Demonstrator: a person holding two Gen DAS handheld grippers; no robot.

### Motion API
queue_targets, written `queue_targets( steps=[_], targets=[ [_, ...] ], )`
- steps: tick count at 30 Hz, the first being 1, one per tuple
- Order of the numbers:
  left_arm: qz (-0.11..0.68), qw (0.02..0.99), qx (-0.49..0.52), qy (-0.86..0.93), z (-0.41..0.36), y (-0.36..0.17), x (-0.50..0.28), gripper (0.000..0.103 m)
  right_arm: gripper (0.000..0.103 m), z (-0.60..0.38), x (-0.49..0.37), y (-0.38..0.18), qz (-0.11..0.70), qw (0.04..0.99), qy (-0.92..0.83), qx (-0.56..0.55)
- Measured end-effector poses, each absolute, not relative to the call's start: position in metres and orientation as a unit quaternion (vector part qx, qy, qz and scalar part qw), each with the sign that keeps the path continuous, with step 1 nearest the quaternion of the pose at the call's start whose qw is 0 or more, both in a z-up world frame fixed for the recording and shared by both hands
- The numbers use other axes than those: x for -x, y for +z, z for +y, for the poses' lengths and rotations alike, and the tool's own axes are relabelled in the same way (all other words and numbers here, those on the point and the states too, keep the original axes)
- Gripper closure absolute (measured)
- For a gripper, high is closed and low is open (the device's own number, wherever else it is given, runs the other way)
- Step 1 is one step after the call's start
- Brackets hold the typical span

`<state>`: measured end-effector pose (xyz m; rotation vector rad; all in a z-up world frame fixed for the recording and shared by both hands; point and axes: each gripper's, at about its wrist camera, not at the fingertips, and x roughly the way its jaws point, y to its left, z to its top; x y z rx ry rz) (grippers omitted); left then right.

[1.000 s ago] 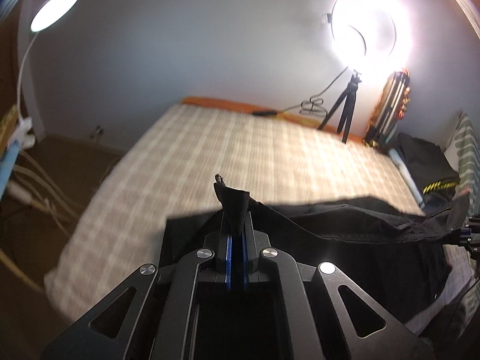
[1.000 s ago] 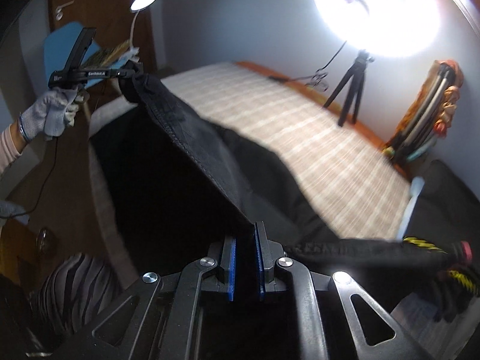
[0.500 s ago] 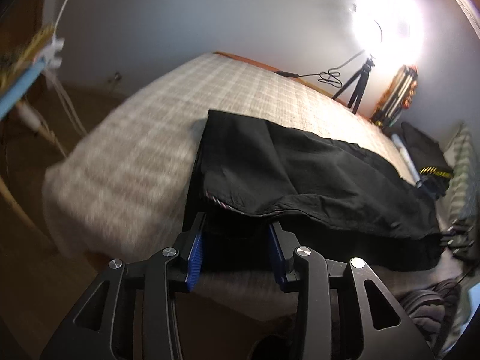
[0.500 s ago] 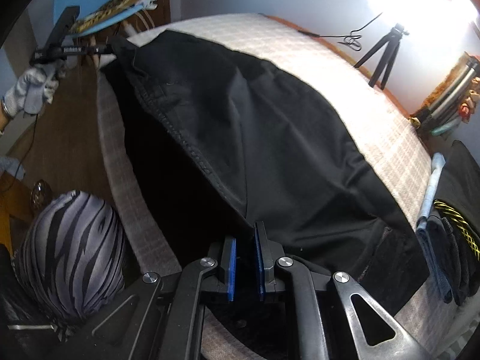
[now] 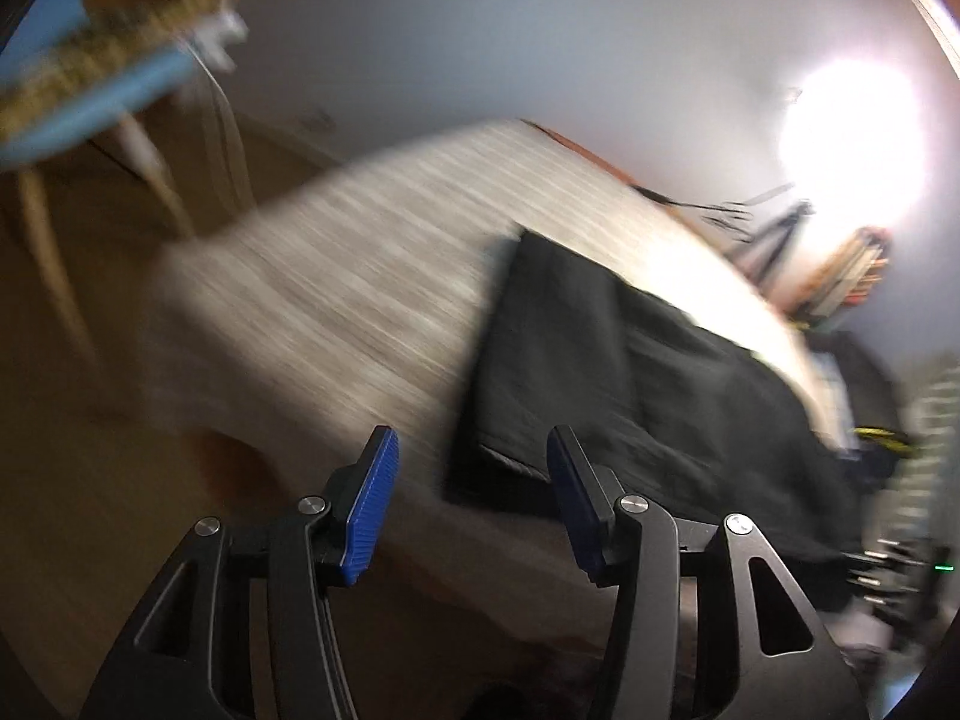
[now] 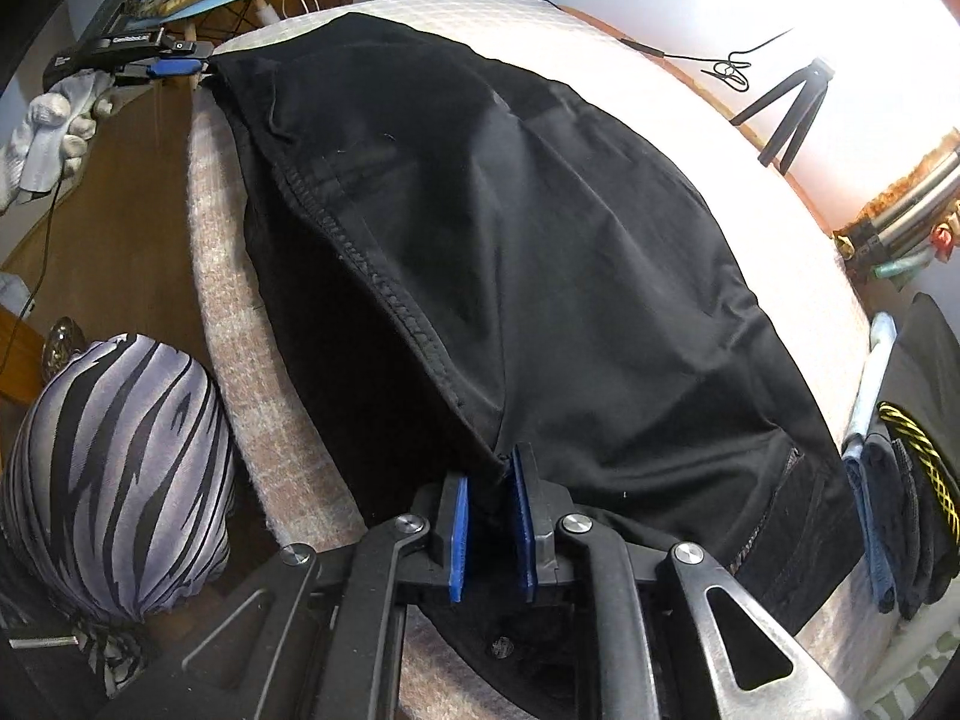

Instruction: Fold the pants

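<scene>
Black pants (image 6: 510, 252) lie folded lengthwise on the checked bed (image 6: 708, 138). In the blurred left wrist view the pants (image 5: 600, 372) lie ahead and to the right. My left gripper (image 5: 471, 498) is open and empty, just off the pants' near corner at the bed edge; it also shows in the right wrist view (image 6: 174, 63) by the far end of the pants. My right gripper (image 6: 489, 516) has its jaws slightly parted at the pants' near edge, and the cloth's corner lies just above the gap.
A blue chair (image 5: 90, 108) stands left of the bed. A zebra-striped bundle (image 6: 114, 468) sits by the bed's near side. A ring light on a tripod (image 6: 792, 102) stands at the far side. Folded dark clothes (image 6: 900, 498) lie at the right.
The pants were lowered from mid-air onto the bed. My left gripper opened, let go and pulled back to the left. My right gripper's jaws have parted a little.
</scene>
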<state>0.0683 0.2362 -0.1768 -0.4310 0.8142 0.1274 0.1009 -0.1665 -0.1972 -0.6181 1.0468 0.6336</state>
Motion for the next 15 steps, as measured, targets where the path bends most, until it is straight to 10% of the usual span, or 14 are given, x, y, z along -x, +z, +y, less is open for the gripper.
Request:
queue_targets(
  steps=[10, 15],
  targets=[
    [0.389, 0.917, 0.058, -0.065, 0.126, -0.133, -0.112, 0.053, 0.043, -0.204, -0.091, -0.160, 0.468, 0.820, 0.288, 0.158],
    [0.404, 0.901, 0.029, -0.155, 0.053, -0.141, -0.139, 0.053, 0.037, -0.273, -0.088, -0.128, 0.434, 0.869, 0.235, 0.039]
  ],
)
